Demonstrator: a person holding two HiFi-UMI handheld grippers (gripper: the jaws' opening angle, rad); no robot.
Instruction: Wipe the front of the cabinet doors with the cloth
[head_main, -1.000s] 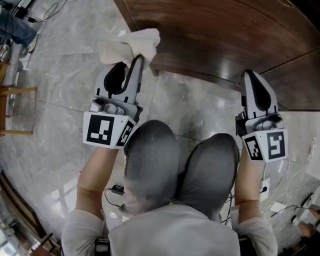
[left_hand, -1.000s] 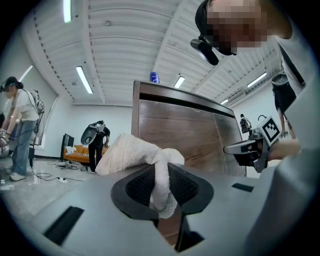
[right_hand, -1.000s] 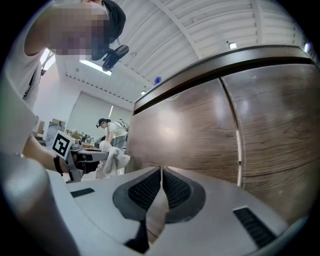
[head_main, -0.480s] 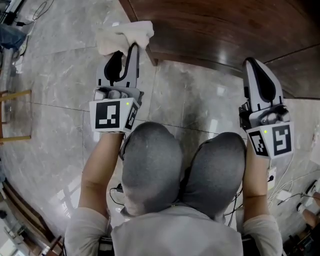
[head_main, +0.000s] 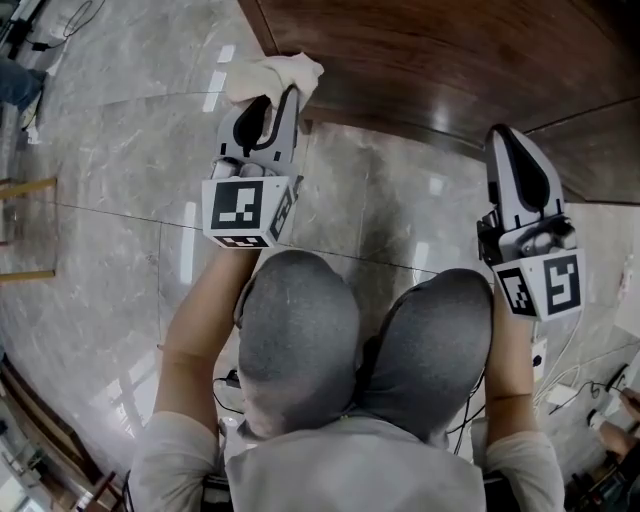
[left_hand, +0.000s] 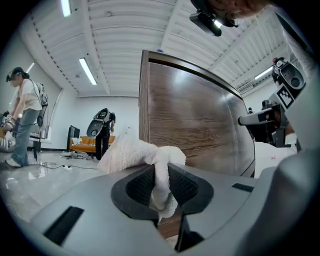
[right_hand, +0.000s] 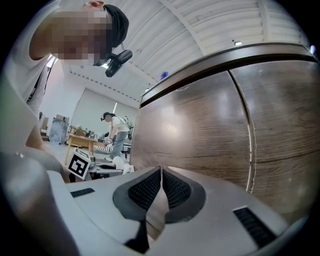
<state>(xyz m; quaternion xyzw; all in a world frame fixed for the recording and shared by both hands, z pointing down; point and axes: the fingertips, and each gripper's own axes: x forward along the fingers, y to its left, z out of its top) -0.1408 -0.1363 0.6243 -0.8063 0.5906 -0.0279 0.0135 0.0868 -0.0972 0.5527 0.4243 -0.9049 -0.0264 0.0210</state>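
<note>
A white cloth (head_main: 272, 76) is pinched in my left gripper (head_main: 278, 96), bunched against the lower left corner of the dark wooden cabinet (head_main: 440, 60). In the left gripper view the cloth (left_hand: 137, 155) hangs between the shut jaws of that left gripper (left_hand: 162, 187), right beside the cabinet's left edge (left_hand: 145, 105). My right gripper (head_main: 505, 140) is shut with nothing in it and points at the cabinet front lower right. The right gripper view shows that gripper (right_hand: 161, 176) with its jaws together before the wood-grain doors (right_hand: 200, 125), with a door seam (right_hand: 245, 135) to the right.
I crouch on a grey marble floor (head_main: 130, 170), knees (head_main: 300, 320) just behind the grippers. Cables and a power strip (head_main: 590, 400) lie at the lower right. Wooden furniture legs (head_main: 25, 230) stand at the left. People (left_hand: 22, 120) work in the room behind.
My left gripper carried the cloth to the right and up along the cabinet's corner edge. The right gripper stayed nearly still.
</note>
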